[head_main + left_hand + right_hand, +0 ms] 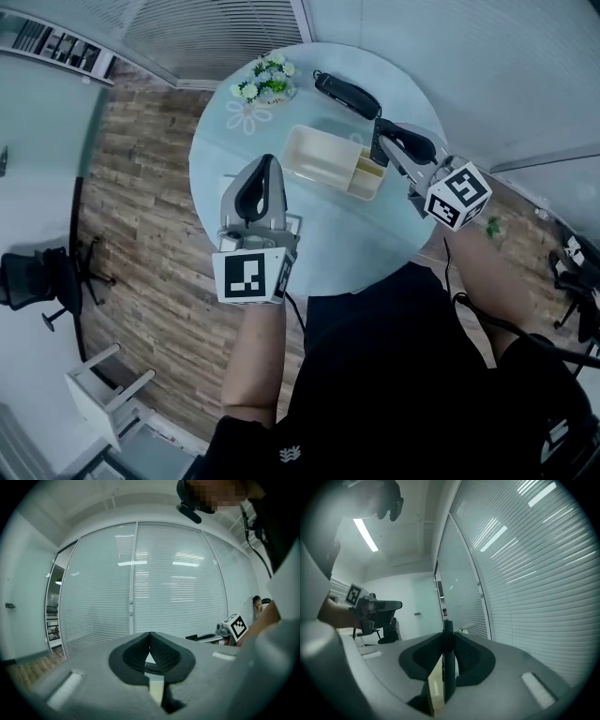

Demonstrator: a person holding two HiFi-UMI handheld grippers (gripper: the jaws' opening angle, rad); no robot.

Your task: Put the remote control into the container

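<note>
A person stands at a round glass worktop (pixel 356 239). The right gripper (pixel 386 141) has its fingers clamped on a thin black remote control (pixel 448 663), held edge-up by the right end of the cream container (pixel 323 155). The left gripper (pixel 258 187) hovers near-left of the container, fingers together and empty. The carry looks nearly done. Next, the remote needs lowering inside, then releasing.
</note>
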